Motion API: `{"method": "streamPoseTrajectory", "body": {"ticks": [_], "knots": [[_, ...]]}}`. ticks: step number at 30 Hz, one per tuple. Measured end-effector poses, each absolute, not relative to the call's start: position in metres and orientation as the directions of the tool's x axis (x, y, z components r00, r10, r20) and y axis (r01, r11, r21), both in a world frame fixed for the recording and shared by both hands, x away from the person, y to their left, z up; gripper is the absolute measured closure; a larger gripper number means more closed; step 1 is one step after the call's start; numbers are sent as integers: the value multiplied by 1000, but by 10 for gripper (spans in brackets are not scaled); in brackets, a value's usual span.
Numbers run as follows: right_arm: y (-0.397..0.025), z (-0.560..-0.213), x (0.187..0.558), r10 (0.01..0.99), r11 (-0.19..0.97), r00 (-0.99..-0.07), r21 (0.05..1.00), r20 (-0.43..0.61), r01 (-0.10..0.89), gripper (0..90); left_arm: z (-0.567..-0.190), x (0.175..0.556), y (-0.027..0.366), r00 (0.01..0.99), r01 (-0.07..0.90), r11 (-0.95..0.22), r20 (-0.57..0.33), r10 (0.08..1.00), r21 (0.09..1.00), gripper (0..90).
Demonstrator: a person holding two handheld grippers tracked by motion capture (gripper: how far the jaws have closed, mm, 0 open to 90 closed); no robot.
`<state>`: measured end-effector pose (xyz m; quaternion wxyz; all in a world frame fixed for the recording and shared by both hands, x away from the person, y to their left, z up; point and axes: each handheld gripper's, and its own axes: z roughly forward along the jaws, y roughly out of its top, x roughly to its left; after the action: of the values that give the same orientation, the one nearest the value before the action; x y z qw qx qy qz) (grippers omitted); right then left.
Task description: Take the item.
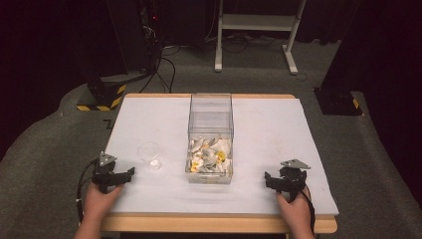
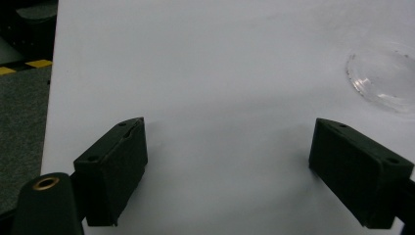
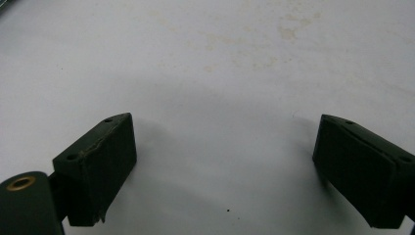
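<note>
Clear plastic cup [image 1: 150,154]: stands on the white table top [image 1: 278,134], left of the box and just far-right of the left gripper, apart from it; in the left gripper view its rim [image 2: 384,81] shows at the far right, beyond the jaws.
Left gripper [image 1: 130,173]: rests at the near left of the table, held by the person's left hand [image 1: 101,199]; jaws spread wide with bare white surface between them, nothing gripped [image 2: 227,161].
Right gripper [image 1: 267,178]: rests at the near right of the table, held by the right hand [image 1: 294,211]; jaws equally wide apart, nothing between them [image 3: 225,166].
Transparent box [image 1: 211,112]: rectangular, open-topped, in the middle of the table between the two grippers and farther than both; well apart from each.
Box contents [image 1: 209,155]: a heap of small white and yellow pieces in the near half; too small to tell what they are.
Table top: white sheet with faint brownish stains [image 3: 288,32] ahead of the right gripper.
Floor [image 1: 45,149]: grey carpet around the table.
</note>
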<state>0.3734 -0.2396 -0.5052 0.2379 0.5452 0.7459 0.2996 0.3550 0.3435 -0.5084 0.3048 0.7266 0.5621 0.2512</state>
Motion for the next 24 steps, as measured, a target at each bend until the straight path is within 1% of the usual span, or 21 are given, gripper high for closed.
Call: {"method": "streamPoseTrajectory", "body": {"ticks": [17,24], "knots": [[-240,-505,374,957,215,-290,706,-14,675,89,-508,356,344,239,667,-178,19,971,723,147],[-239,-505,373,956,226,-293,706,-28,671,91,-508,356,343,239,669,-182,23,971,721,147]]}}
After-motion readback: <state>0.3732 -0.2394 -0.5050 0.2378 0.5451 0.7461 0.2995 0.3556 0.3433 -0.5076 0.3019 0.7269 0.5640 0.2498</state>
